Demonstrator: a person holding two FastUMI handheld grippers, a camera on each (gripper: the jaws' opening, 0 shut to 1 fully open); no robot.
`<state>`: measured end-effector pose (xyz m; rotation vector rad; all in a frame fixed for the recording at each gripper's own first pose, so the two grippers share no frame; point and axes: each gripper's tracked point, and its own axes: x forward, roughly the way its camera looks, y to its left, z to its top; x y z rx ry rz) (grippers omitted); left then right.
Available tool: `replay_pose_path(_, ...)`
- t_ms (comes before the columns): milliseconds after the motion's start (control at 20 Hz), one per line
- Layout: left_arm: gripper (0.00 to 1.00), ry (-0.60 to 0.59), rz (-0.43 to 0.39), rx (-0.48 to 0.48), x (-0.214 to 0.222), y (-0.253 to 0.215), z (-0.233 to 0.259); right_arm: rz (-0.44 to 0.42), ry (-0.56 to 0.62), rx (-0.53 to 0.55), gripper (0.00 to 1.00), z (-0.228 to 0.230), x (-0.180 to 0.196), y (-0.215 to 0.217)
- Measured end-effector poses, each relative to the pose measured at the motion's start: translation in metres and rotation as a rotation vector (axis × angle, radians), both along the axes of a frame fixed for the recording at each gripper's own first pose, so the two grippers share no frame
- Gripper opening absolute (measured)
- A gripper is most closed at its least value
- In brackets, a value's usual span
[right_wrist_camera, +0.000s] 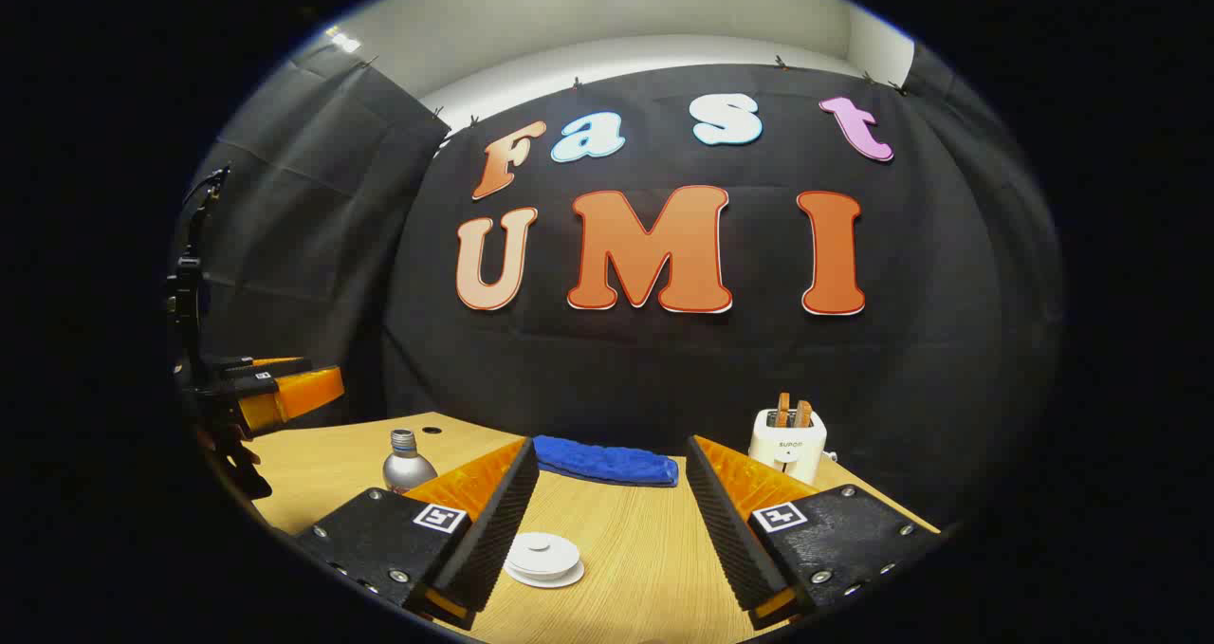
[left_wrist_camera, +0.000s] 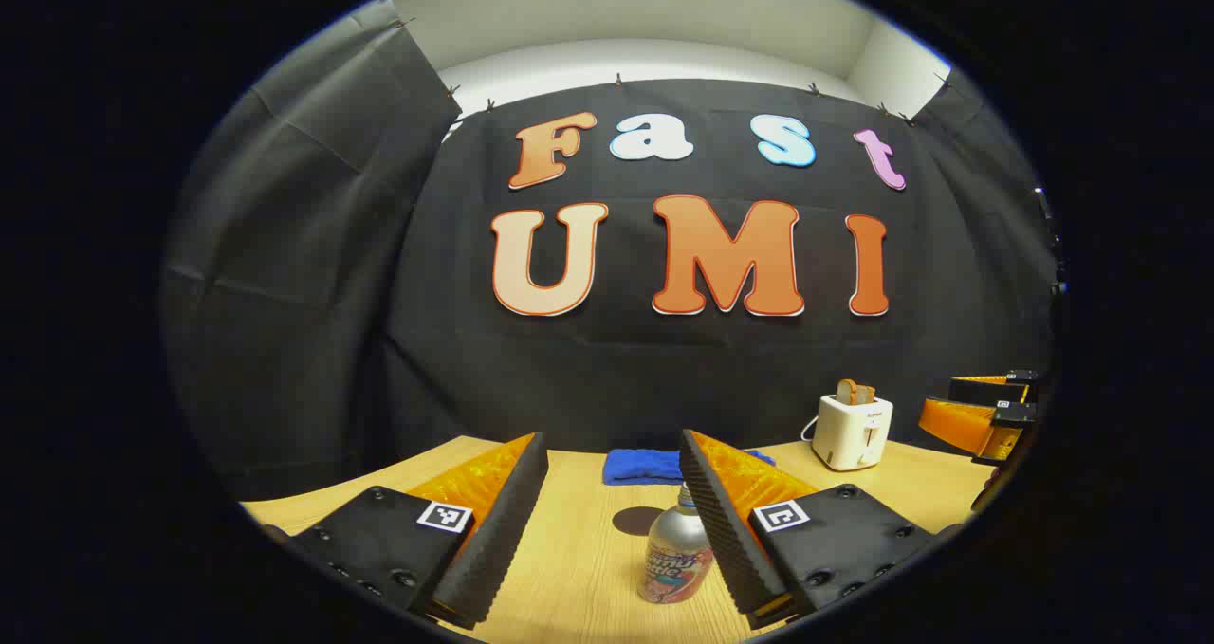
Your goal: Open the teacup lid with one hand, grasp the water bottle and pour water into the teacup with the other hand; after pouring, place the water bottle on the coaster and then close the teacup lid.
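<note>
Teacup lid [right_wrist_camera: 542, 557]: one, white and round, lying flat on the wooden table [right_wrist_camera: 645, 540] just ahead of the right claw [right_wrist_camera: 607, 530], close by the inner edge of the finger on the near-left side of the right gripper view; whether a cup sits beneath it cannot be told. Water bottle [left_wrist_camera: 674, 551]: one, silver with a printed label and a cap on, standing upright between the fingers of the left claw [left_wrist_camera: 607, 521], hard against the right-hand finger in the left gripper view, though contact cannot be confirmed; a wide gap separates it from the other finger. Coaster [left_wrist_camera: 638, 521]: one dark round disc on the table just beyond the bottle. Cloth [left_wrist_camera: 650, 465]: one, blue, folded, farther ahead at the back of the table. Toaster [left_wrist_camera: 853, 430]: one, white, two slices standing in it, off to the right of the left claw, near the wall. Left claw: fingers spread wide, gripping nothing. Right claw: fingers spread wide, gripping nothing, lid untouched between and slightly left. In the right gripper view the left claw hangs far left above the table, bottle just below it.
</note>
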<state>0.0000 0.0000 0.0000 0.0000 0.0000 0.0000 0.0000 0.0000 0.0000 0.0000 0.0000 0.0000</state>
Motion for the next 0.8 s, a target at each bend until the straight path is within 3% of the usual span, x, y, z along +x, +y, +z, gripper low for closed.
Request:
replay_pose_path(150, 0.96, 0.005, -0.018, -0.012, -0.002, -0.008, -0.002, -0.010, -0.007, 0.000, 0.96, 0.002, 0.001, -0.001)
replay_pose_path(200, 0.92, 0.009, -0.025, -0.013, -0.002, -0.010, -0.004, -0.008, -0.008, 0.003, 0.97, 0.002, 0.001, 0.000)
replay_pose_path(500, 0.88, 0.008, -0.028, -0.004, -0.001, -0.010, -0.003, 0.003, 0.021, 0.012, 0.97, -0.004, 0.006, 0.004)
replay_pose_path(550, 0.96, 0.012, -0.032, -0.005, -0.001, -0.011, -0.004, 0.007, 0.027, 0.012, 0.97, -0.006, 0.006, 0.005)
replay_pose_path(600, 0.88, 0.015, -0.034, -0.006, -0.002, -0.011, -0.004, 0.008, 0.032, 0.010, 0.97, -0.007, 0.007, 0.006)
replay_pose_path(700, 0.92, 0.016, -0.033, -0.003, 0.000, -0.011, -0.004, 0.013, 0.034, 0.005, 0.97, -0.008, 0.008, 0.009)
replay_pose_path(800, 0.88, 0.014, -0.031, 0.004, -0.001, -0.011, -0.003, 0.018, 0.031, 0.004, 0.97, -0.005, 0.007, 0.011)
